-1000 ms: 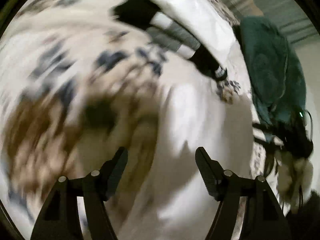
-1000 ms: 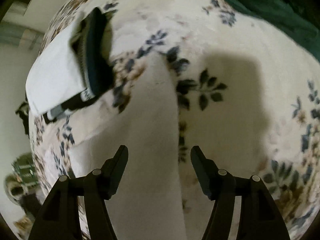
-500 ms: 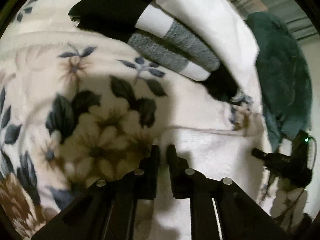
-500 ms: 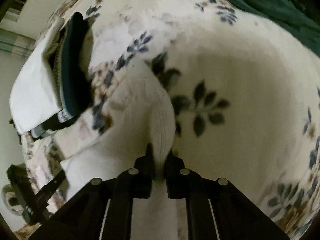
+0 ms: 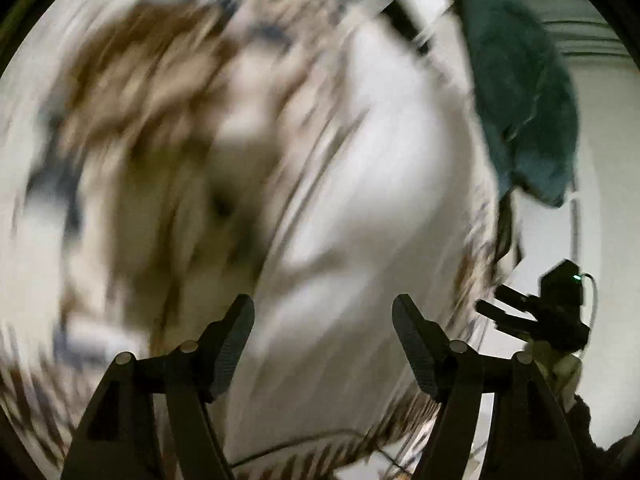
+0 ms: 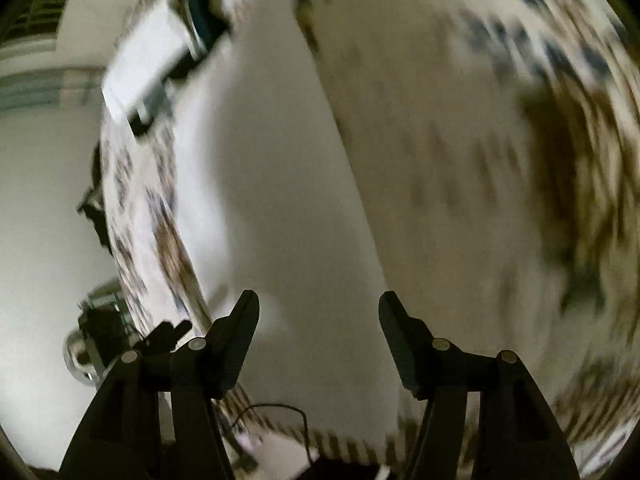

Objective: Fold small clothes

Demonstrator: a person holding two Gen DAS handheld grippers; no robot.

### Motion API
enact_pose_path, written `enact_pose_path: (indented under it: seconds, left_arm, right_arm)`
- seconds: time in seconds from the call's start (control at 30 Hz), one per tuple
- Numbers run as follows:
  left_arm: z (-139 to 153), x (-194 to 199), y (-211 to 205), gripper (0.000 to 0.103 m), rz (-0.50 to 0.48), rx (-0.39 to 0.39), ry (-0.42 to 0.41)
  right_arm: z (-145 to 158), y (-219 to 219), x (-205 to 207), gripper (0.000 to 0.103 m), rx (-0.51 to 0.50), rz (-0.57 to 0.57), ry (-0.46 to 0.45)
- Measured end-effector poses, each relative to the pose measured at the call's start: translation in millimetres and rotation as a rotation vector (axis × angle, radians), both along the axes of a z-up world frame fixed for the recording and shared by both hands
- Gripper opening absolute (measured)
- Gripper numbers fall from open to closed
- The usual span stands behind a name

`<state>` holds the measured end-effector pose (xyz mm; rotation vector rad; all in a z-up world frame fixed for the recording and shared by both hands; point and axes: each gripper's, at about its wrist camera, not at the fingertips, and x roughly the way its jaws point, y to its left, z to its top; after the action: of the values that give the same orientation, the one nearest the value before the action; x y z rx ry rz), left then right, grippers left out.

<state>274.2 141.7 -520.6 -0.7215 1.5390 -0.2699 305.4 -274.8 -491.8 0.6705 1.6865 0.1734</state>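
Both views are motion-blurred. A white knitted garment (image 5: 372, 184) lies flat on the floral blanket (image 5: 132, 128); it also shows in the right wrist view (image 6: 276, 208). My left gripper (image 5: 323, 344) is open and empty above the garment. My right gripper (image 6: 318, 340) is open and empty above the same garment. The right gripper appears in the left wrist view (image 5: 532, 316) at the blanket's right edge.
A stack of folded clothes, white on dark striped (image 6: 160, 52), lies at the far end of the blanket. A dark green cloth (image 5: 524, 92) lies at the right. Dark cables (image 6: 272, 412) hang below the blanket's near edge.
Half a second ago both grippers were shut on the white garment. Both have since opened, let it go and pulled back above it.
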Motion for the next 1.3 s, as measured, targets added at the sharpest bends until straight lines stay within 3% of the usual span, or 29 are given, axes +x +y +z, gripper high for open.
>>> enact_pose_path:
  seconds: [0.17, 0.27, 0.3, 0.33, 0.47, 0.6, 0.73, 0.83, 0.97, 1.0, 1.03, 1.1, 1.13, 1.17, 1.3]
  left_arm:
    - [-26.8, -62.9, -14.1, 0.065, -0.016, 0.083, 0.075]
    - [-25.6, -77.8, -25.4, 0.008, -0.037, 0.148, 0.043]
    - [-22.9, -81.2, -26.0, 0.007, -0.018, 0.154, 0.028]
    - [-19.6, -82.1, -25.7, 0.007, 0.002, 0.159, 0.017]
    - [3.2, -90.8, -25.1, 0.005, 0.044, 0.179, -0.034]
    - [16.9, -103.8, -22.1, 0.005, 0.048, 0.16, -0.036]
    - [2.9, -115.2, -13.2, 0.005, 0.023, 0.175, -0.004]
    - [-20.7, -118.2, -5.1, 0.005, 0.016, 0.189, 0.04]
    - [-34.9, -113.7, 9.6, 0.009, 0.05, 0.082, 0.072]
    - [-32.4, -113.1, 12.6, 0.011, 0.059, 0.052, 0.061]
    - [-28.2, -113.1, 16.4, 0.016, 0.063, 0.026, 0.045]
    - [-21.8, -115.1, 23.7, 0.063, 0.063, -0.008, 0.004]
    - [-22.9, -114.8, 26.3, 0.073, 0.064, -0.039, -0.01]
    - [-27.6, -114.4, 26.3, 0.076, 0.07, -0.066, -0.006]
    - [-56.3, -105.8, 7.7, 0.076, 0.045, -0.156, 0.038]
  right_arm:
    - [-46.7, 22.1, -94.7, 0.064, 0.009, 0.007, 0.152]
    - [-79.2, 42.1, -131.2, 0.063, -0.022, 0.021, 0.204]
    - [-86.5, 45.3, -141.9, 0.039, -0.026, -0.01, 0.207]
    - [-89.7, 47.7, -148.6, 0.008, -0.039, -0.029, 0.206]
    - [-73.2, 55.8, -169.4, 0.006, -0.143, -0.083, 0.167]
    - [-50.6, 65.0, -182.2, 0.005, -0.22, -0.049, 0.147]
    - [-52.4, 71.6, -194.2, 0.005, -0.227, -0.017, 0.161]
    - [-77.8, 96.8, -189.2, 0.005, -0.219, 0.015, 0.195]
    - [-98.4, 104.7, -176.7, 0.016, -0.173, 0.048, 0.201]
    - [-97.6, 102.1, -174.3, 0.027, -0.134, 0.036, 0.196]
    - [-96.0, 97.7, -174.6, 0.046, -0.097, 0.025, 0.187]
    - [-91.2, 90.3, -177.9, 0.063, -0.044, 0.013, 0.159]
    - [-91.3, 89.0, -180.3, 0.063, -0.032, 0.018, 0.148]
    - [-92.6, 87.5, -181.2, 0.063, -0.028, 0.025, 0.145]
    - [-109.3, 89.2, -182.4, 0.063, 0.039, 0.005, 0.138]
